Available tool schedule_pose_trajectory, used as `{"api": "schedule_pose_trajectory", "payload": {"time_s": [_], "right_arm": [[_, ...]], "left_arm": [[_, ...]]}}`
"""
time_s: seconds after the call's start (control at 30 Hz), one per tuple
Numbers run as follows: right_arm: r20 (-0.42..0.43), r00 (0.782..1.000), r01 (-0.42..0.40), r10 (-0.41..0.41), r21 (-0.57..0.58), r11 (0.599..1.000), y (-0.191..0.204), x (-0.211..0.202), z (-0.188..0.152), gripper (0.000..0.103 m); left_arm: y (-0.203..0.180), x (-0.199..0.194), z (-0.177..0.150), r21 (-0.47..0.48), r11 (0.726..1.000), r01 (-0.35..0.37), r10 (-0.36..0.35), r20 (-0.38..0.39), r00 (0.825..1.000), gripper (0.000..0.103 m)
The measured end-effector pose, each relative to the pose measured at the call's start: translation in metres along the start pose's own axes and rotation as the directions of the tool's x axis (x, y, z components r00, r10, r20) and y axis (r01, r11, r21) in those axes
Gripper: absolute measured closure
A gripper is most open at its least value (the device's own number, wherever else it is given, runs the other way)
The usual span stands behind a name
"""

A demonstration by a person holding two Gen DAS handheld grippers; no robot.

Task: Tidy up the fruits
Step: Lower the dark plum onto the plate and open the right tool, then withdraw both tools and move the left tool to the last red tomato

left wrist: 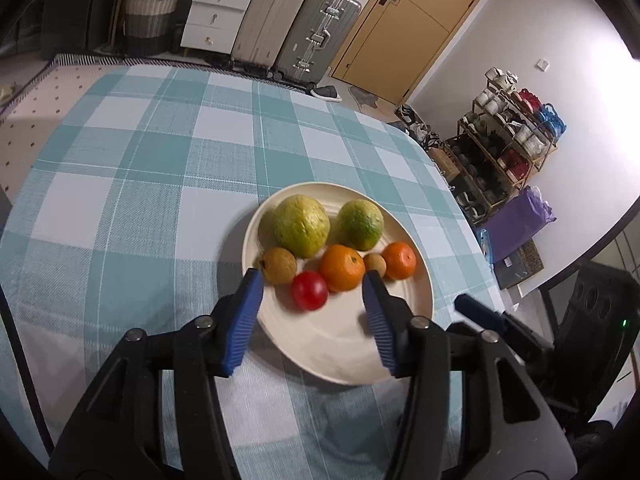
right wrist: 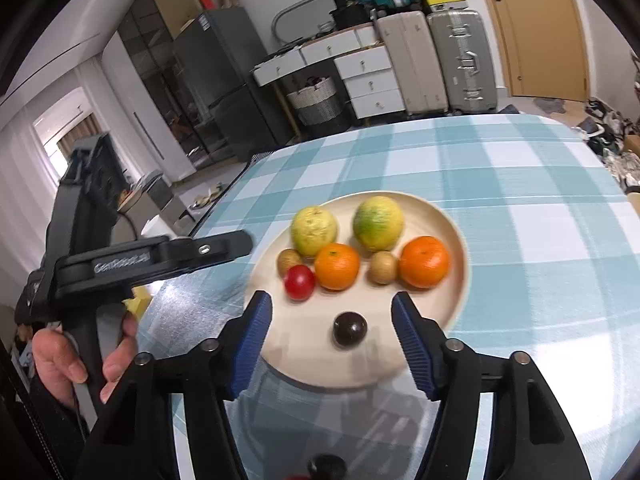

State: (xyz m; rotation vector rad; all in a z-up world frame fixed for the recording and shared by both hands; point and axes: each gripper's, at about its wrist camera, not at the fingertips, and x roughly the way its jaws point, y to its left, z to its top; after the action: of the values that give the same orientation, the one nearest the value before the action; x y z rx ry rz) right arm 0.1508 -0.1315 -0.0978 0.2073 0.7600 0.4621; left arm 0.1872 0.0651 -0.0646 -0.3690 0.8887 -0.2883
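- Table, checked teal cloth (right wrist: 500, 168): carries the plate; nothing else of the task's things lies on the cloth in view.
- Plate, cream, round (right wrist: 320, 364): holds all visible fruit; free space at its 6 o'clock half.
- Green-yellow fruits, two (right wrist: 313, 230) (right wrist: 377, 222): back row, 11 and 12 o'clock, apart from each other.
- Oranges, two (right wrist: 337, 266) (right wrist: 424, 261): middle row, centre and 3 o'clock.
- Brown fruits, two (right wrist: 383, 267) (right wrist: 289, 261): one between the oranges, one at 9 o'clock, just beside the red one.
- Red fruit (right wrist: 299, 282): front of the row, 8 o'clock, touching or nearly touching the centre orange.
- Dark round fruit (right wrist: 349, 329): alone at 6 o'clock, lying between the right tool's fingers; looks just set down or about to be taken, cannot tell which.
- Right gripper (right wrist: 332, 320): jaws spread wide, pinching nothing. Judgement: to seat the dark fruit well, lift straight off without nudging it; it would roll easily.
- Left gripper (left wrist: 314, 292): spread, empty, over the plate's 7 o'clock rim. Judgement: keep it away from the red fruit.
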Motion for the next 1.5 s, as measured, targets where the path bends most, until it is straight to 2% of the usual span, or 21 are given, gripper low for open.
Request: {"api": "schedule_pose_trajectory", "payload": {"time_s": [0.13, 0.23, 0.37, 0.6, 0.8, 1.03, 1.5], "right_arm": [[0.033, 0.999, 0.024, -0.025, 0.009, 1.0, -0.007, -0.017, -0.005, 0.033], [0.061, 0.997, 0.055, -0.055, 0.0, 0.998, -0.01, -0.029, -0.009, 0.024], [0.115, 0.99, 0.085, -0.083, -0.015, 0.996, -0.012, -0.046, -0.014, 0.015], [0.185, 0.978, 0.108, -0.102, -0.027, 0.994, -0.01, -0.068, -0.019, 0.004], [0.211, 0.972, 0.111, -0.098, -0.048, 0.993, -0.005, -0.083, -0.025, 0.001], [0.216, 0.972, 0.108, -0.091, -0.07, 0.992, 0.0, -0.095, -0.04, 0.0], [0.175, 0.98, 0.106, -0.094, -0.063, 0.992, -0.008, -0.104, -0.074, 0.0]], "left_arm": [[-0.013, -0.01, -0.015, 0.026, 0.999, -0.019, 0.019, -0.001, 1.0, 0.046], [-0.023, -0.014, -0.025, 0.042, 0.997, -0.057, 0.057, -0.007, 0.998, 0.036], [-0.031, -0.02, -0.035, 0.054, 0.995, -0.086, 0.087, -0.003, 0.996, 0.027], [-0.048, -0.029, -0.049, 0.084, 0.987, -0.138, 0.138, 0.012, 0.99, 0.021], [-0.057, -0.038, -0.059, 0.076, 0.983, -0.166, 0.165, 0.025, 0.986, 0.018], [-0.068, -0.05, -0.075, 0.102, 0.974, -0.203, 0.198, 0.053, 0.979, 0.003], [-0.082, -0.047, -0.119, 0.136, 0.975, -0.176, 0.176, 0.013, 0.984, 0.001]]}}
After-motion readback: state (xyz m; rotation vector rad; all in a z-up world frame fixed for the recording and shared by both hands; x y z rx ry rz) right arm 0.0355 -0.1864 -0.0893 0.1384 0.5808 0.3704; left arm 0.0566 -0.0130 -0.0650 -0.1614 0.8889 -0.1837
